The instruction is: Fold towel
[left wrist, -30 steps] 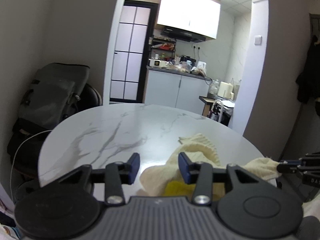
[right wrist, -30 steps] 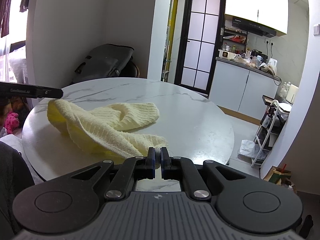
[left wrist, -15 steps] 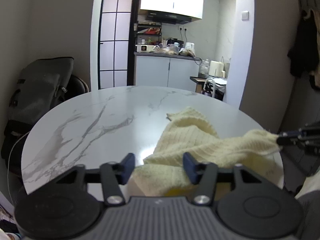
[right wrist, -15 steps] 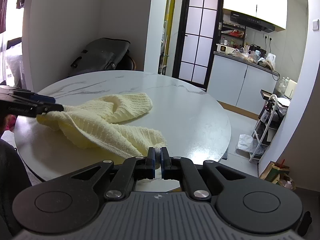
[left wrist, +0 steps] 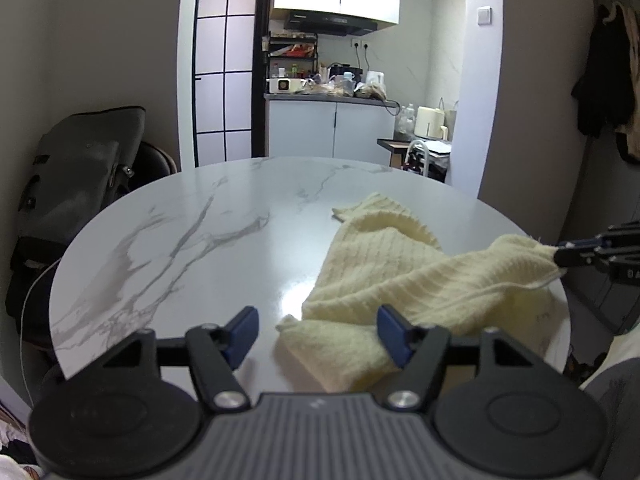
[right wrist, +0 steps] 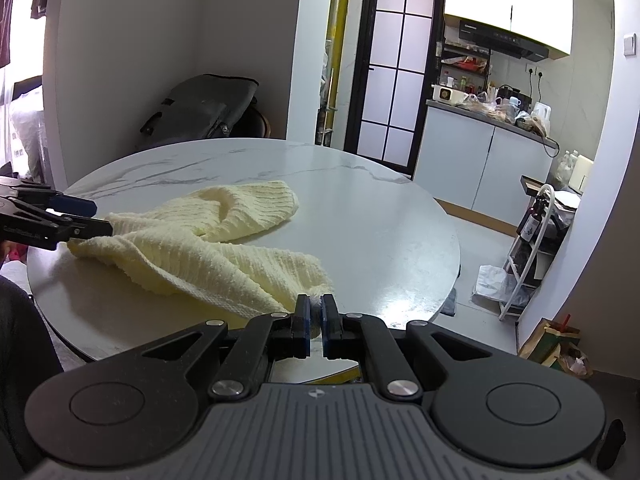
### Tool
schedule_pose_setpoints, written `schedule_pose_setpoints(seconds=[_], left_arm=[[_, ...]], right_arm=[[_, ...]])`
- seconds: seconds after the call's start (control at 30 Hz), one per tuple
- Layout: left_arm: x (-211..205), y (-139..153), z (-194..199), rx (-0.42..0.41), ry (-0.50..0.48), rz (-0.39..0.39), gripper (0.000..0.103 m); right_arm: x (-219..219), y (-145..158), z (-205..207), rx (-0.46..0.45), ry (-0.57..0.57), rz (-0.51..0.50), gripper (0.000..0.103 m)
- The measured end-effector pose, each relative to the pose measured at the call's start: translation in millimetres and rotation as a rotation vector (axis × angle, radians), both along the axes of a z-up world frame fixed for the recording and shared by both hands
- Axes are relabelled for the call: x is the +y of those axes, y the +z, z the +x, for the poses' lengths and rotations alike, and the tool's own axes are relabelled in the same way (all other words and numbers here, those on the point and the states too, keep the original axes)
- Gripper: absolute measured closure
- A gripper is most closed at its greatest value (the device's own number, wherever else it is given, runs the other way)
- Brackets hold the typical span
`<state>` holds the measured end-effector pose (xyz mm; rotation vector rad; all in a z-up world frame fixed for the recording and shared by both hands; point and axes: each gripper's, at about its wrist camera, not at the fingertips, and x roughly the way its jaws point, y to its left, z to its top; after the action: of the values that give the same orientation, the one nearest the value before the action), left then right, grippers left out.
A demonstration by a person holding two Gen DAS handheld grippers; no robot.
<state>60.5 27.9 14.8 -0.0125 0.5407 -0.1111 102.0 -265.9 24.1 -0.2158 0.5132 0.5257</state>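
A pale yellow ribbed towel (left wrist: 400, 272) lies crumpled on the round white marble table (left wrist: 180, 240). My left gripper (left wrist: 318, 332) hovers over the towel's near end with its jaws opening. The cloth lies between the blue pads (left wrist: 244, 330) without being pressed. From the right wrist view the left gripper (right wrist: 94, 216) sits at the towel's (right wrist: 208, 240) left end. My right gripper (right wrist: 316, 312) is shut on the towel's other corner at the table's (right wrist: 380, 220) near edge. It also shows at the right edge of the left wrist view, right gripper (left wrist: 560, 254) pinching that corner slightly above the tabletop.
A grey bag (left wrist: 80, 168) rests on a chair behind the table, also seen as the grey bag (right wrist: 204, 108). A wire rack with a bottle (right wrist: 532, 240) and a paper bag (right wrist: 560, 344) stand on the floor to the right. Kitchen cabinets (left wrist: 332, 128) lie beyond the archway.
The left gripper's jaws have spread wider and let go of the towel end, which has sunk from the air onto the table. The right gripper stays shut on its corner.
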Motion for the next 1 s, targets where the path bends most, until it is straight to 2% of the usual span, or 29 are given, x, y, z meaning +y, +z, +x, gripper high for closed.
schedule_pose_setpoints(seconds=[0.27,0.73,0.9,0.93,1.0], left_arm=[[9,10,-7,-0.034,0.012,-0.020,0.035],[17,0,-8,-0.026,-0.002,-0.060,0.035],[25,1,-6,-0.028,0.018,-0.085,0.039],[25,1,-5,-0.024,0.016,-0.087,0.043],[20,0,-4,-0.012,-0.008,-0.082,0.043]], right_arm=[[-4,-2,3,0.000,-0.014,-0.007,0.097],[-4,-4,10,0.003,-0.030,-0.029,0.097],[-4,-5,12,0.003,-0.035,-0.037,0.097],[-4,-6,12,0.004,-0.037,-0.039,0.097],[-4,-6,13,0.004,-0.039,-0.042,0.097]])
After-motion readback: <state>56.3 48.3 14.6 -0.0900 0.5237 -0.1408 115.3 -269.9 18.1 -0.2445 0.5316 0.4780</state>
